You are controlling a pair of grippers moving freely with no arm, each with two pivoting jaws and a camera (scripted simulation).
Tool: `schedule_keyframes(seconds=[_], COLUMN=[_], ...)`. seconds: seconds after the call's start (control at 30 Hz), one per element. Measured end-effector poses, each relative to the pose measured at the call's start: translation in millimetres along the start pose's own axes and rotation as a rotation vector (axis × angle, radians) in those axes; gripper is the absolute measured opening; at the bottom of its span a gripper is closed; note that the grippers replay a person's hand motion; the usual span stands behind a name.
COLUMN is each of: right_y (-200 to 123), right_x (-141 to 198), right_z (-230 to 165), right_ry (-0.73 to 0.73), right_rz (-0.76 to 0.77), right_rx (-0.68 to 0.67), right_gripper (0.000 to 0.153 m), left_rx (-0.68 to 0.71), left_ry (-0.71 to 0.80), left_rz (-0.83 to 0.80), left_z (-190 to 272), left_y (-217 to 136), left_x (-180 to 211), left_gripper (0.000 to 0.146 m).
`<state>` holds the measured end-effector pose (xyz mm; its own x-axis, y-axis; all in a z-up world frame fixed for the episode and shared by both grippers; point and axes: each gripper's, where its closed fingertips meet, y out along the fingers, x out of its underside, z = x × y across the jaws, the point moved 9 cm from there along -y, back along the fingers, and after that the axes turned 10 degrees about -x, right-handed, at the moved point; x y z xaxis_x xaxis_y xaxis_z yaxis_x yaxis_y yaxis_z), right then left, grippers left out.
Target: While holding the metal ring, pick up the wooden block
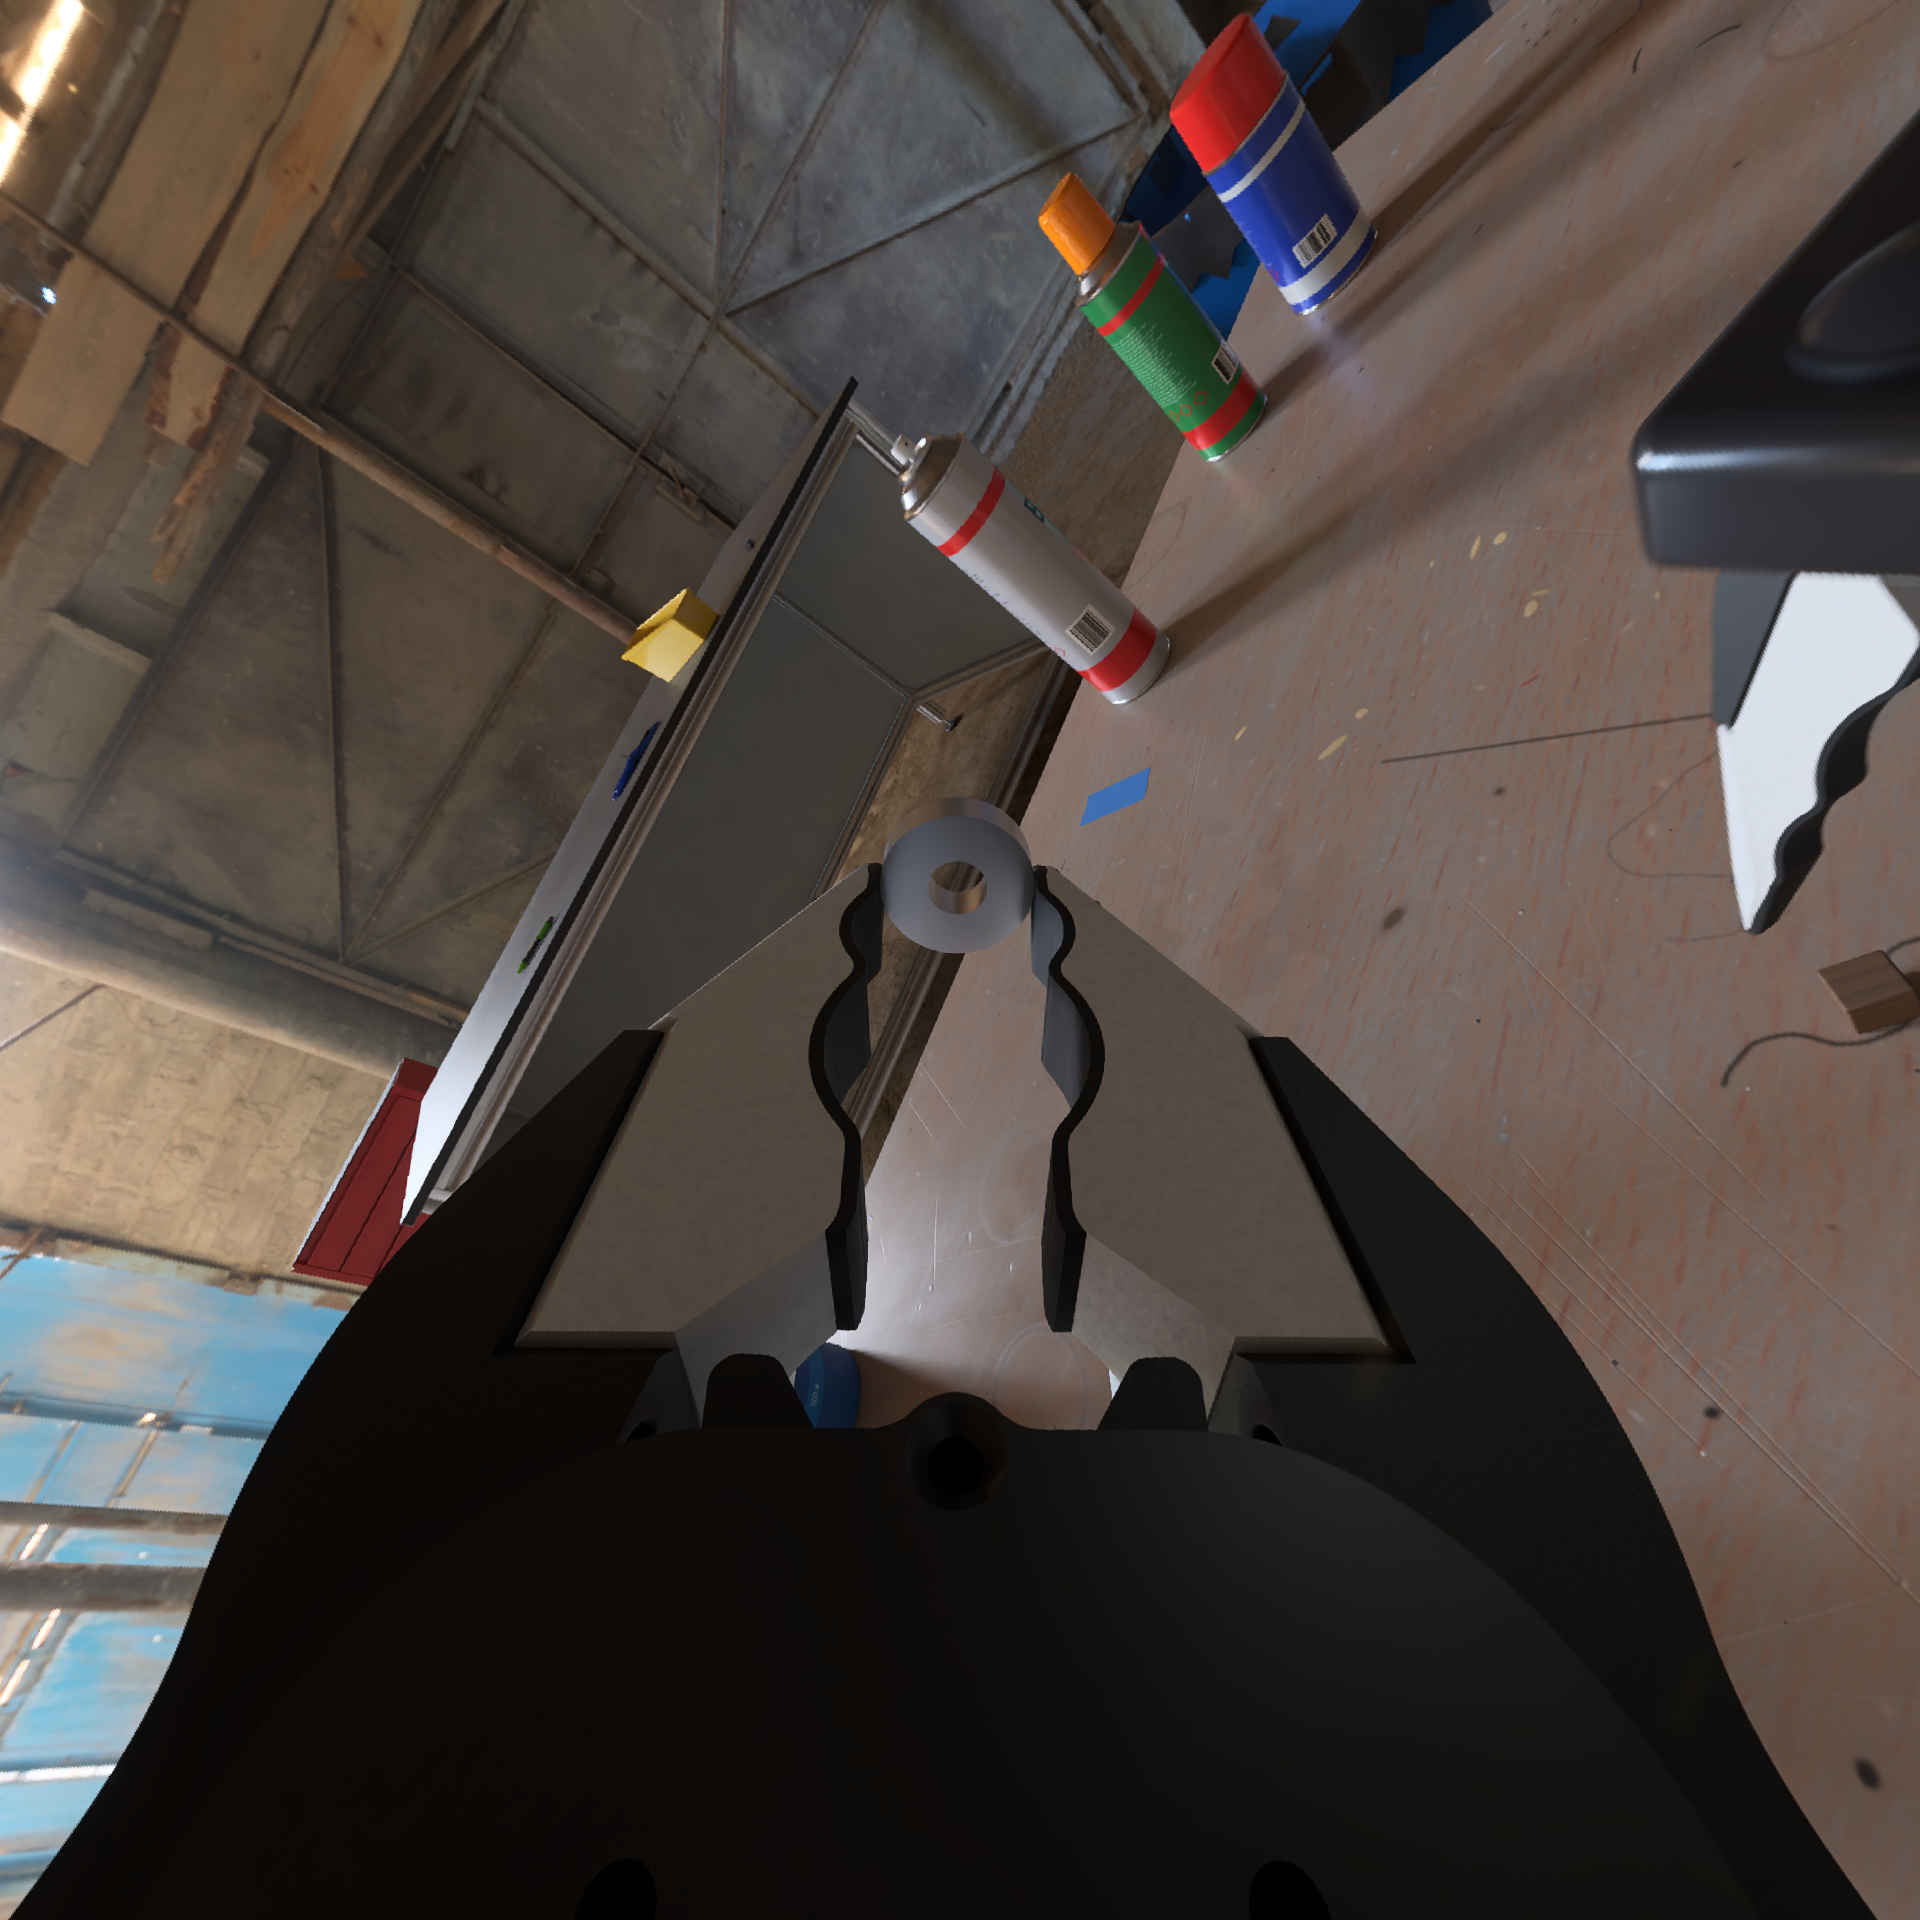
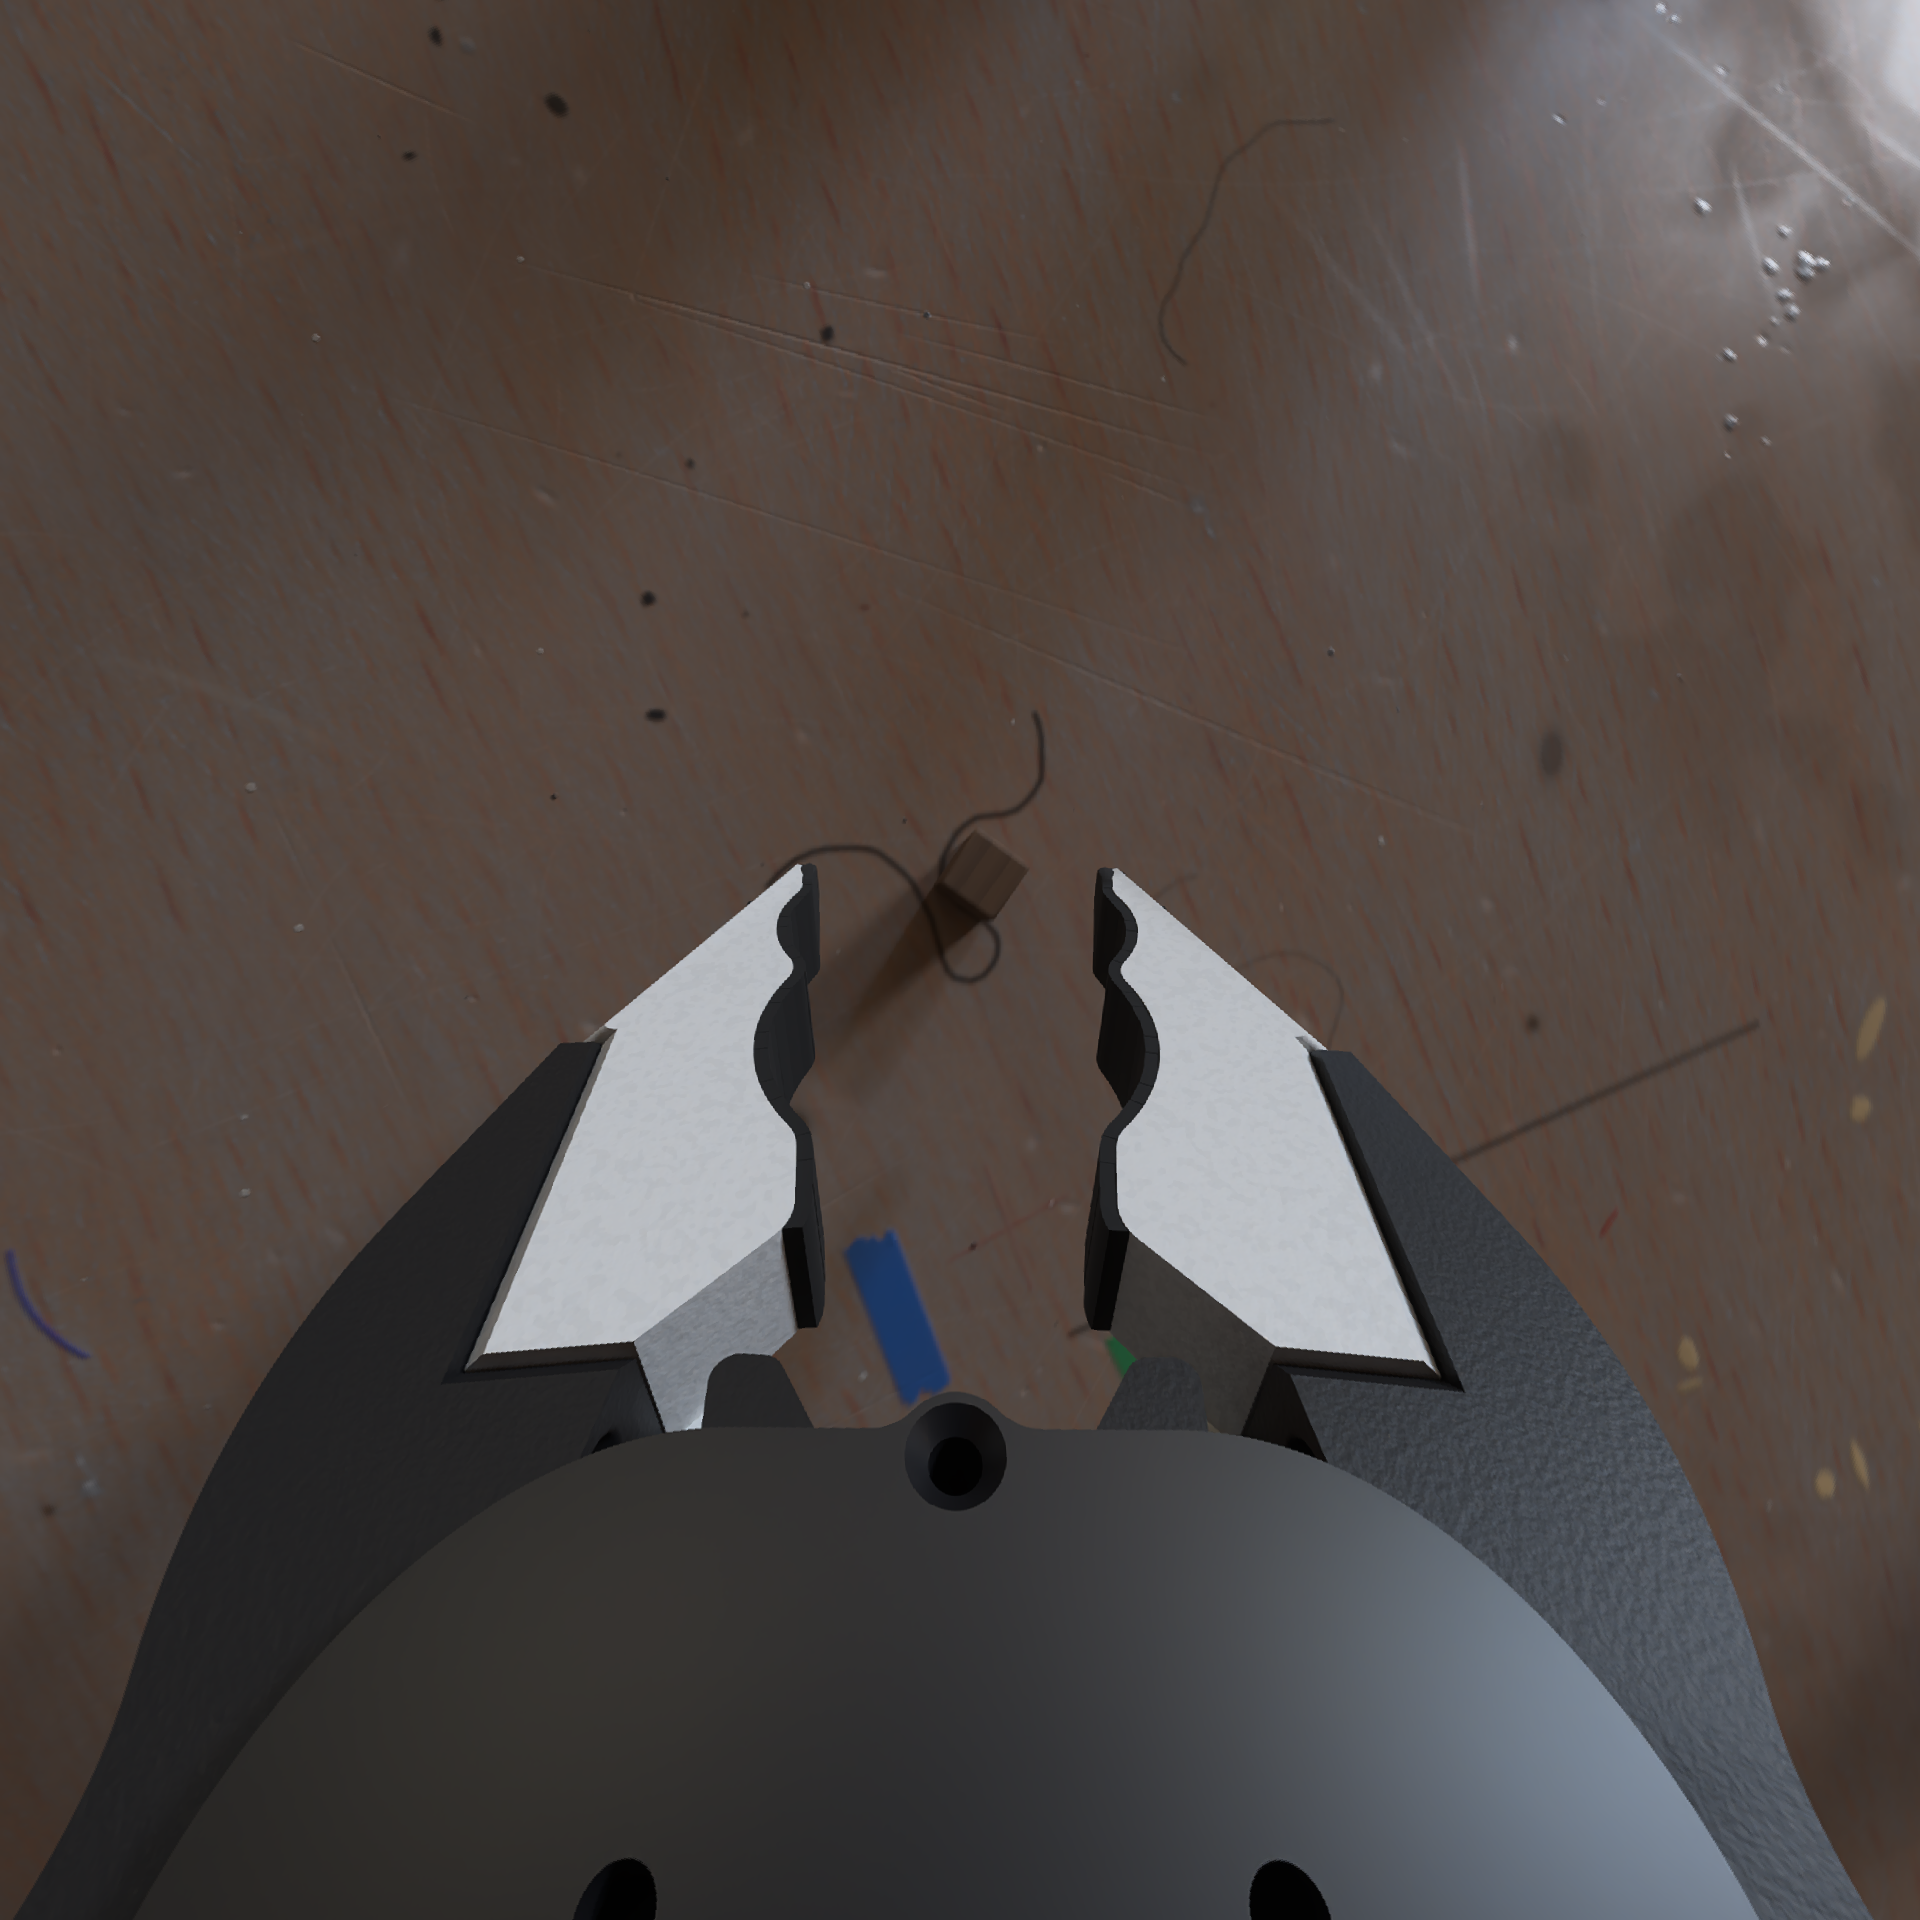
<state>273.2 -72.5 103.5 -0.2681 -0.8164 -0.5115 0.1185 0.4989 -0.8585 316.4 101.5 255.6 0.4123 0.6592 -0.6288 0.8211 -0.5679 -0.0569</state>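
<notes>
The left tool (image 1: 958,883) pinches the metal ring (image 1: 958,881) at its fingertips, lifted off the bench (image 1: 1455,1039). The right tool (image 2: 956,894) hangs with jaws spread and empty above the wooden block (image 2: 980,885), which sits on the scratched, speckled brown bench among thin dark threads. One strip of blue tape (image 2: 896,1316) lies nearby. Three spray cans (image 1: 1039,566) stand along the bench edge, before a concrete, timber-propped hall. The blue shapes behind the cans are unclear.
</notes>
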Motion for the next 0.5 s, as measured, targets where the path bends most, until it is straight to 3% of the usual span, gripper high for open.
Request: schedule_keyframes(seconds=[0.17,0.3,0.5], right_y=[-18,-20,-28], right_x=[12,28,41], right_z=[-14,-27,-59], right_ry=[0.058,0.236,0.392], right_rz=[0.14,0.257,0.337], right_rx=[0.099,0.176,0.07], right_gripper=[0.057,0.066,0.061], left_rx=[0.003,0.002,0.015], left_ry=[0.005,0.012,0.016], left_rz=[0.016,0.026,0.045], left_z=[1,2,5], left_y=[-2,-3,-5], left_x=[-5,-8,-14], left_gripper=[0.028,0.028,0.028])
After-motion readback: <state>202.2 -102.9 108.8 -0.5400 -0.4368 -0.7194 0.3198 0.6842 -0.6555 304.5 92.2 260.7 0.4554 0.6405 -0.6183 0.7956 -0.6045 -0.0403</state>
